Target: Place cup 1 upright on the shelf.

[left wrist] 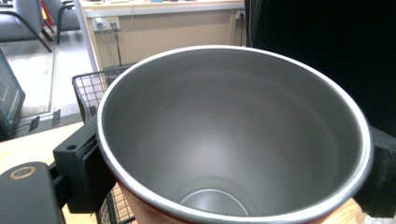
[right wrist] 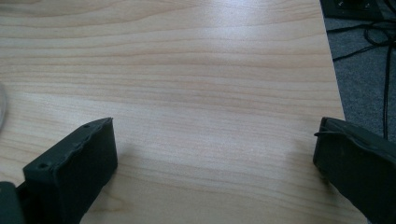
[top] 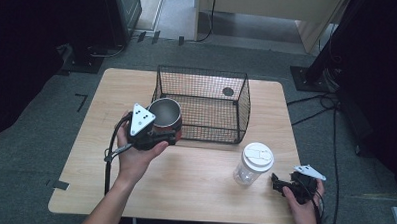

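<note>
Cup point(top: 165, 114) pinched by left gripper point(top: 158, 135) fingers; right gripper point(top: 284, 185) spread. Clear basket point(top: 202, 104) rim, lower upright.

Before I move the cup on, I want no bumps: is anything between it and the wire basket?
Only the basket's own near-left wall. The metal cup, clamped in the left gripper, sits at that corner, so it must clear the rim. The basket looks empty.

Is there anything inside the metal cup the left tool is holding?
Nothing visible: the metal cup shows bare grey walls and a bare patch of bottom in the left gripper view. Its near rim hides the rest of the bottom.
</note>
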### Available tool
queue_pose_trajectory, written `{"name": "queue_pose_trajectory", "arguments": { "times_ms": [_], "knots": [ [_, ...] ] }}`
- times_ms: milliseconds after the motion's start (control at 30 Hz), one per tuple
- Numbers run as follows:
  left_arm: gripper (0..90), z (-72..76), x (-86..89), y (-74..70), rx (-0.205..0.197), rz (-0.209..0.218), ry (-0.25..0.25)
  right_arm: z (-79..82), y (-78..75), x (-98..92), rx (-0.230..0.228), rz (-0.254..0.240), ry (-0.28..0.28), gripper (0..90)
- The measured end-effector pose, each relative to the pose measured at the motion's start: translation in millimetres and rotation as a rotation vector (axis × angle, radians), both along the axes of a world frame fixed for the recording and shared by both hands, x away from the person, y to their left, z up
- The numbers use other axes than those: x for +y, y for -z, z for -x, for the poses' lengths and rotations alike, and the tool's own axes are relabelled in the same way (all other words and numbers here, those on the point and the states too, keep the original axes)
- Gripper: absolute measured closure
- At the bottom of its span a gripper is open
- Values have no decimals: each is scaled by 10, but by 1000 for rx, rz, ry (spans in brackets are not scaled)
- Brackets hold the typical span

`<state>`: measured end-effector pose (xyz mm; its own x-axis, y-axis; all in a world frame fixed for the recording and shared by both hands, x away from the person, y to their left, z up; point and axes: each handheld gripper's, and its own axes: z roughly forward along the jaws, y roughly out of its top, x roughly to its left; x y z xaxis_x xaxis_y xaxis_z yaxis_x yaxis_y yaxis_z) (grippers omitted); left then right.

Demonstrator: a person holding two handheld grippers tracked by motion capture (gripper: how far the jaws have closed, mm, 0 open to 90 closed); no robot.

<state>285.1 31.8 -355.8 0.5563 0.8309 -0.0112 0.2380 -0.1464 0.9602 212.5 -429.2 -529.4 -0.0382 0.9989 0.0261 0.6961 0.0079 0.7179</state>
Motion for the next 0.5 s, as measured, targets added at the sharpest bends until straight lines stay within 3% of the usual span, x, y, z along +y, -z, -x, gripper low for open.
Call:
{"name": "queue_pose_trajectory", "arguments": {
  "times_ms": [500],
  "knots": [
    [78,-167,-158,-56,-55,-6,-5,2,0,1,1,-2,0,0]
  ]
}}
